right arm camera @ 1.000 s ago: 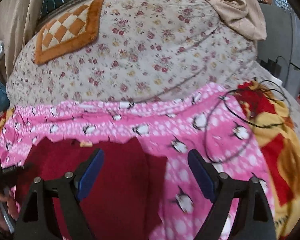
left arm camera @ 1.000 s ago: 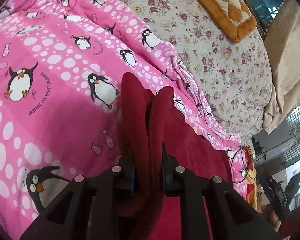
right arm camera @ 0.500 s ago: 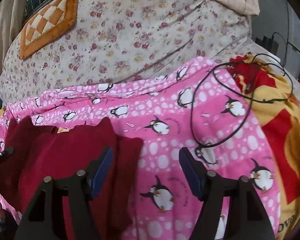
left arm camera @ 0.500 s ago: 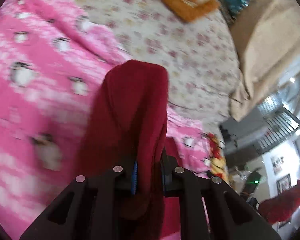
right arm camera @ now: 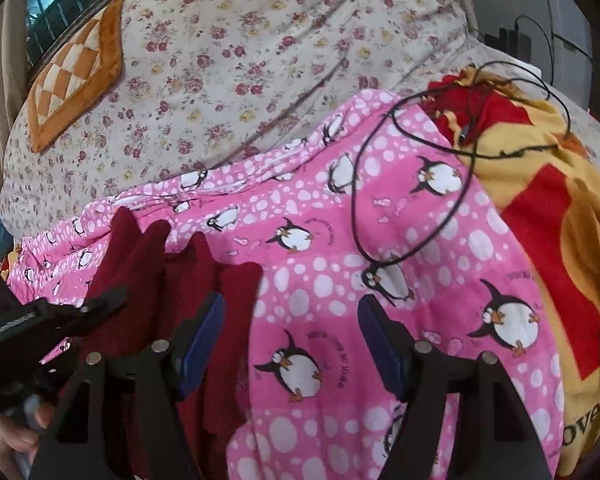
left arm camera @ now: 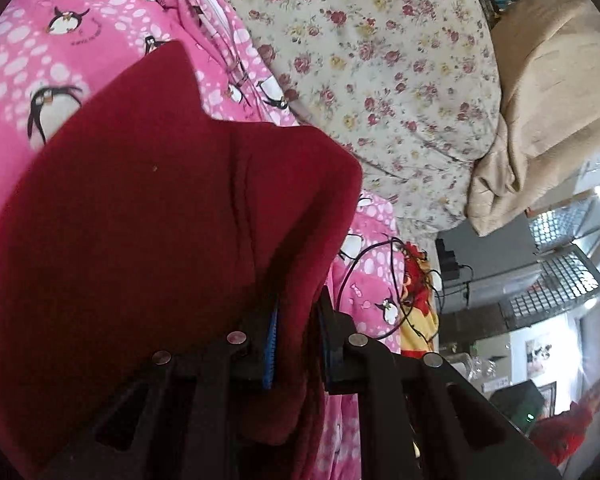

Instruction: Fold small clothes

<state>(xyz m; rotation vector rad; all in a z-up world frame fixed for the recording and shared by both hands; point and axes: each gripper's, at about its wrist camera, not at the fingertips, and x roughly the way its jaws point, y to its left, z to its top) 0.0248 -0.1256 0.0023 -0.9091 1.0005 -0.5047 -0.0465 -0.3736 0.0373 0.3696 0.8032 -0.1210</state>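
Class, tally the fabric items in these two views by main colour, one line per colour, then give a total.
Dark red garment, clamped in the left tongs: 1
Pink penguin sheet: 1
Floral cream cover: 1
Yellow-and-red blanket: 1
Orange checked cushion: 1
Beige cloth: 1
Total: 6

Left gripper (left arm camera: 296, 344) clamped, right gripper (right arm camera: 292, 340) agape.

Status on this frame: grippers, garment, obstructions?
Left gripper shut on red garment, lifted. Right gripper open over pink penguin blanket, empty. Black cable loops on the blanket ahead.
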